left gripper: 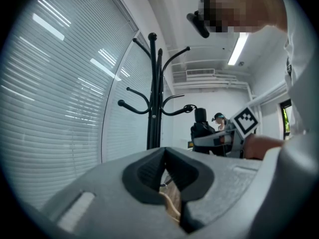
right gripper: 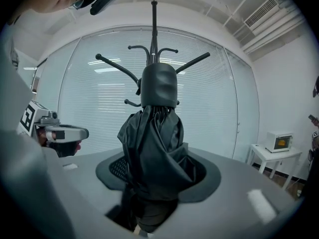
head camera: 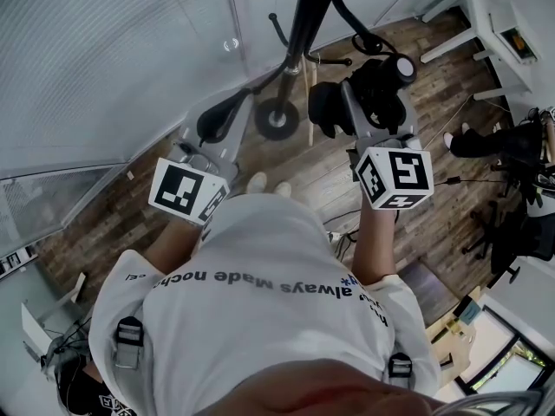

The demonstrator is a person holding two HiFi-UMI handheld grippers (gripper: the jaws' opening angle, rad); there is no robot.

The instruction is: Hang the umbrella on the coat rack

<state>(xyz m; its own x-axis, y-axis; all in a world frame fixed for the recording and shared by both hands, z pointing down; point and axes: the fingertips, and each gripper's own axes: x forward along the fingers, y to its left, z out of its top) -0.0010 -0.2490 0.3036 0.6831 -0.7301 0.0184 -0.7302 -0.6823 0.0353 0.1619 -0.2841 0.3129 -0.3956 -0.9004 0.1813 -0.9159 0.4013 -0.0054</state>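
Note:
A black coat rack stands on the wooden floor by the blinds, its pole (head camera: pixel 299 33) rising from a round base (head camera: pixel 276 118). Its curved hooks show in the left gripper view (left gripper: pixel 154 103) and behind the umbrella in the right gripper view (right gripper: pixel 154 29). My right gripper (head camera: pixel 377 102) is shut on a folded black umbrella (right gripper: pixel 154 148), whose rounded end (right gripper: pixel 158 86) points at the rack, short of the hooks. The umbrella (head camera: pixel 368 85) hangs to the right of the pole. My left gripper (head camera: pixel 232 109) is level, left of the base, jaws shut on nothing (left gripper: pixel 165 156).
Window blinds (head camera: pixel 113 59) fill the wall behind the rack. A white desk (head camera: pixel 486 24) and a seated person (head camera: pixel 486 141) are at the right. A small white table with a microwave (right gripper: pixel 279 142) stands at the far right wall.

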